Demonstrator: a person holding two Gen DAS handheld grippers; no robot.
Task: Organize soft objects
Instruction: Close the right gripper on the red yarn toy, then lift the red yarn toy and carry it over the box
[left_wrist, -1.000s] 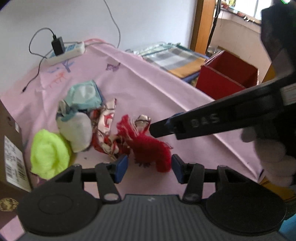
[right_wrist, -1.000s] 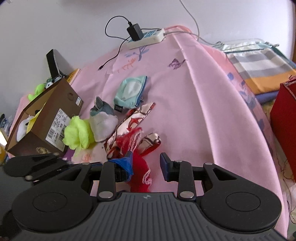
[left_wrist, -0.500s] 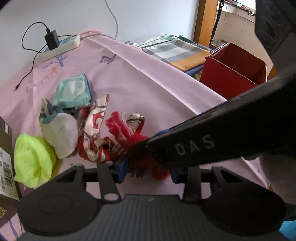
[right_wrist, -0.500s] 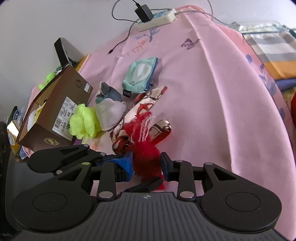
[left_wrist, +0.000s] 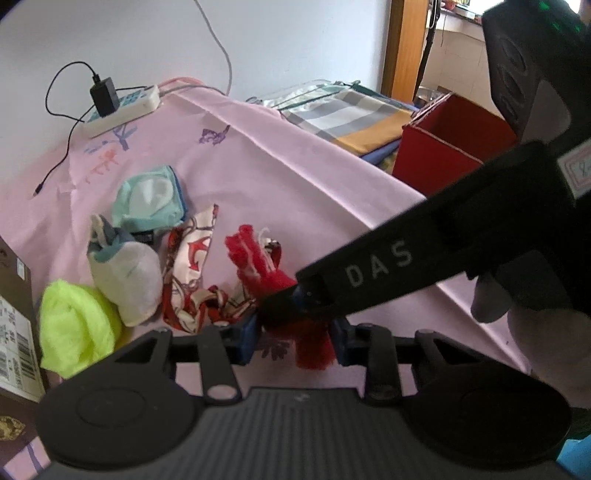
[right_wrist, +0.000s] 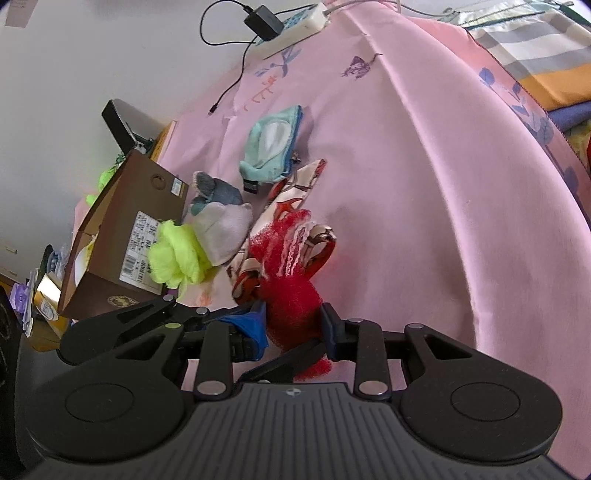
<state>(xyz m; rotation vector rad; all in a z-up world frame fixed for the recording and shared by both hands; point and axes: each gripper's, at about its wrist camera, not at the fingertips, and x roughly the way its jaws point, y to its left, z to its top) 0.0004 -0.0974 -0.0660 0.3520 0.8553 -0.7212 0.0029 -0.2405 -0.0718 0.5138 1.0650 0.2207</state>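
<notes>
Both grippers now converged on red knit piece (right_wrist: 291, 299), lower centre of frame. Left gripper (left_wrist: 293, 334) closing around it, earlier wider. Right gripper (right_wrist: 293, 325) closing, cloth between pads. Pickup beginning; pile at left untouched.

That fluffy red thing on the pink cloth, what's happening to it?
A person is working with a hand-held gripper in each hand, and both are on the fluffy red knitted piece lying on the pink cloth-covered table. The right hand-held gripper and the left hand-held gripper both have it between their closing jaws. Beside it wait a red-and-white patterned scarf, a white-and-grey sock, a neon yellow fuzzy ball and a teal pouch, with a brown cardboard box next to them.
</notes>
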